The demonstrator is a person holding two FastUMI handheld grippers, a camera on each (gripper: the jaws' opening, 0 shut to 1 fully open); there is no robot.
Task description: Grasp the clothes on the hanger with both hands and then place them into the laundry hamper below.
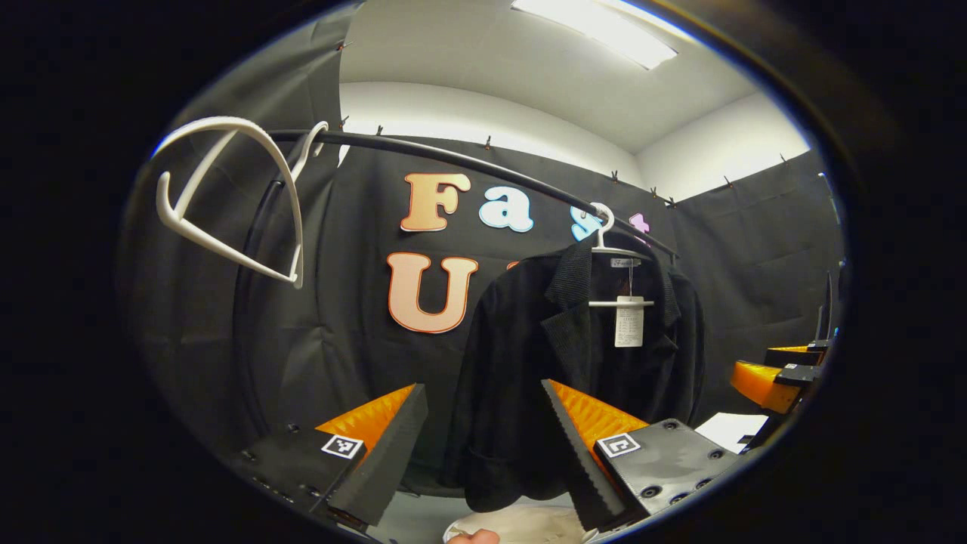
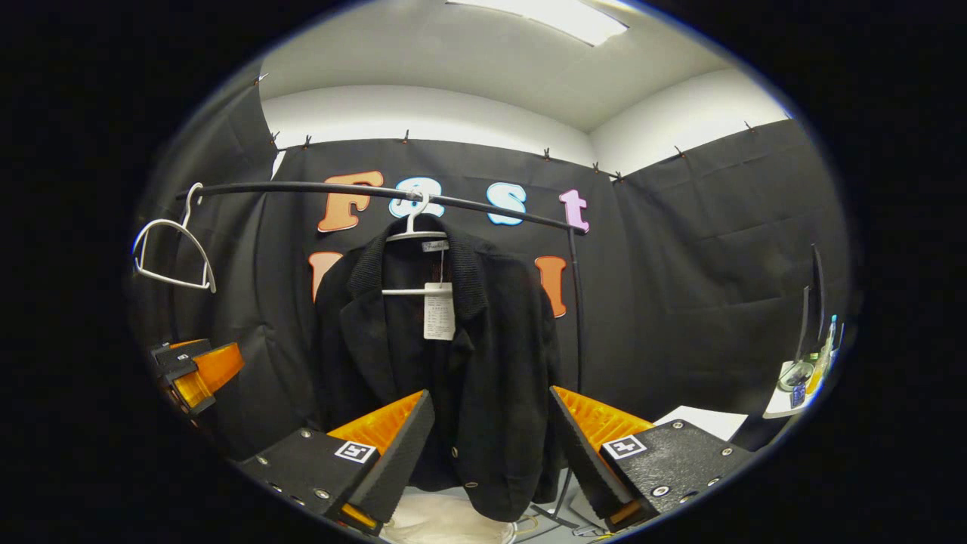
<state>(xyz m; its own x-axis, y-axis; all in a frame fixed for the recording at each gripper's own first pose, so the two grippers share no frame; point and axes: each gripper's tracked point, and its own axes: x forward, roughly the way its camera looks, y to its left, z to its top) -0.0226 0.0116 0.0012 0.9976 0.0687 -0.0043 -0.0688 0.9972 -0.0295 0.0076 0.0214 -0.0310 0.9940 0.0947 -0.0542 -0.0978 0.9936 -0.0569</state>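
A black jacket (image 1: 574, 370) (image 2: 446, 363) with a paper tag hangs on a white hanger (image 1: 616, 253) (image 2: 414, 227) from a black rail (image 1: 468, 162) (image 2: 378, 193). My left gripper (image 1: 483, 446) stands open in front of the jacket's left side, apart from it. My right gripper (image 2: 491, 453) is open too, facing the jacket's lower hem without touching. In the left gripper view the right gripper (image 1: 778, 378) shows at the right edge; in the right gripper view the left gripper (image 2: 196, 370) shows at the left. A pale hamper rim (image 1: 521, 525) (image 2: 446, 521) lies below the jacket.
An empty white hanger (image 1: 227, 196) (image 2: 170, 253) hangs at the rail's left end. The rail's upright post (image 2: 578, 302) stands right of the jacket. A small table with bottles (image 2: 801, 385) sits at the far right. A white sheet (image 1: 729, 431) (image 2: 699, 423) lies behind the right fingers.
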